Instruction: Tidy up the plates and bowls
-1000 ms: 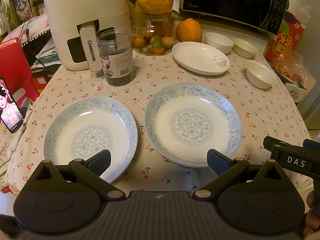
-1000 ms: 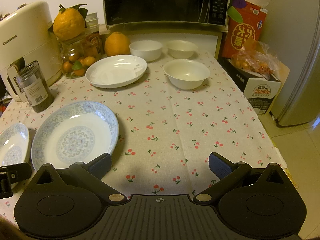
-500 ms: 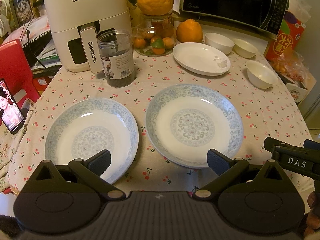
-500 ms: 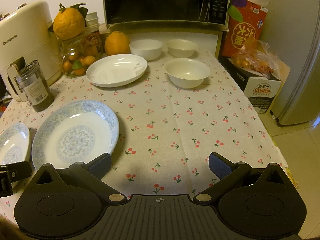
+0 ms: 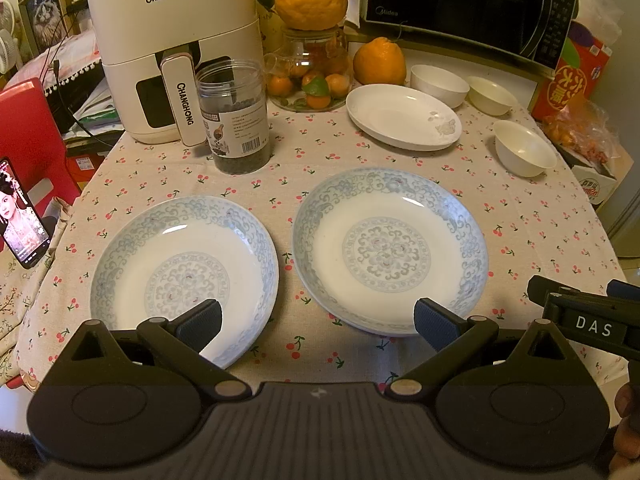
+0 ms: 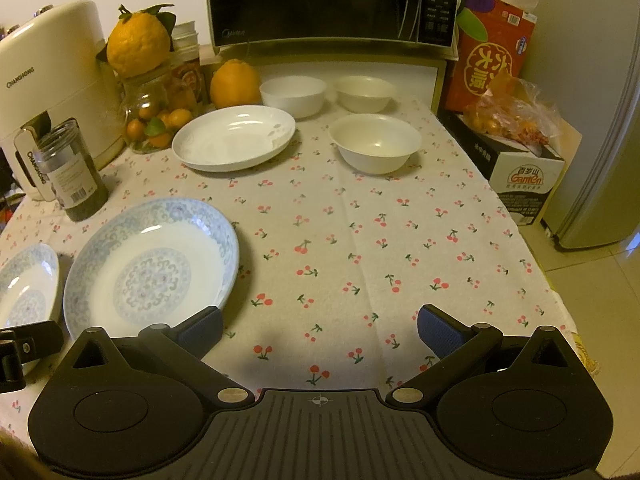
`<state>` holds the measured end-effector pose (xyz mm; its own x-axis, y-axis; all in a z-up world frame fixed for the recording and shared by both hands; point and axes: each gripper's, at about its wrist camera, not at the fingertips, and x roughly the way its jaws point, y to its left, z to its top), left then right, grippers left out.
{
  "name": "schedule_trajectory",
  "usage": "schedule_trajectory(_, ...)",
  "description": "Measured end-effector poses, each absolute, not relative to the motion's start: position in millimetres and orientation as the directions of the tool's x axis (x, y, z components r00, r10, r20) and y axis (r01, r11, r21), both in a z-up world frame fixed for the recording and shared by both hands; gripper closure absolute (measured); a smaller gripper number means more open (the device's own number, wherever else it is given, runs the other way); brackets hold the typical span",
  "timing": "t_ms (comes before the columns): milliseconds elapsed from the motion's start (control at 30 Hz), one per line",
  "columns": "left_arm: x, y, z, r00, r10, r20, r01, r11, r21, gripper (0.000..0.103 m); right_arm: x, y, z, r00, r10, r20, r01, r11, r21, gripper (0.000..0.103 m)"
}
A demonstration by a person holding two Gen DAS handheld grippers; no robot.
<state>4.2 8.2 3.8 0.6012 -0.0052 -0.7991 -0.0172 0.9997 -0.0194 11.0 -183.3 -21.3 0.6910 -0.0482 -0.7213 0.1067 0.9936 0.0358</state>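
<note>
Both grippers wide open, holding nothing. Left gripper (image 5: 318,322) hovers low over the near table edge, its left fingertip over the near rim of the left blue-patterned plate (image 5: 184,276), its right fingertip at the near rim of the right blue-patterned plate (image 5: 390,250); contact with either cannot be confirmed. Right gripper (image 6: 320,330) sits over bare cherry-print tablecloth (image 6: 360,240), just beside that same right plate (image 6: 152,268). Change over the last second: very little. In the left wrist view the two patterned plates have slid slightly lower and rightward in frame, which suggests a small creep of the left gripper; the right wrist view is almost unchanged. Nothing on the table has been moved. Farther back: plain white plate (image 5: 404,116), two white bowls (image 5: 439,85) (image 5: 491,95) by the microwave (image 5: 460,4), a third bowl (image 5: 525,148) nearer. Judgement: the task is not yet started and no grasp is committed; a likely first step is stacking one patterned plate on the other.
</note>
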Motion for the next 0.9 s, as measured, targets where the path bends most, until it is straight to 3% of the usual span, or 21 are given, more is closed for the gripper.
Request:
schedule_trajectory(567, 11.3, 14.6, 7.2, 0.612, 0.003, -0.791, 0.011, 1.000, 0.012, 0.000, 19.0, -184.5, -2.6, 0.689, 0.011, -0.725, 0.085, 0.992, 0.095, 0.000)
schedule_trajectory(767, 16.7, 12.5, 10.3, 0.612, -0.012, -0.790, 0.076, 0.996, 0.044, 0.001, 24.9, -178.0, 10.1, 0.673, 0.105, -0.732, 0.002, 0.990, 0.144, 0.000)
schedule_trajectory(900, 26.0, 9.3, 9.0, 0.598, -0.019, -0.801, 0.142, 0.986, 0.083, 0.004, 35.6, -177.6, 7.9, 0.607, 0.245, -0.756, -0.090, 0.966, 0.241, 0.000)
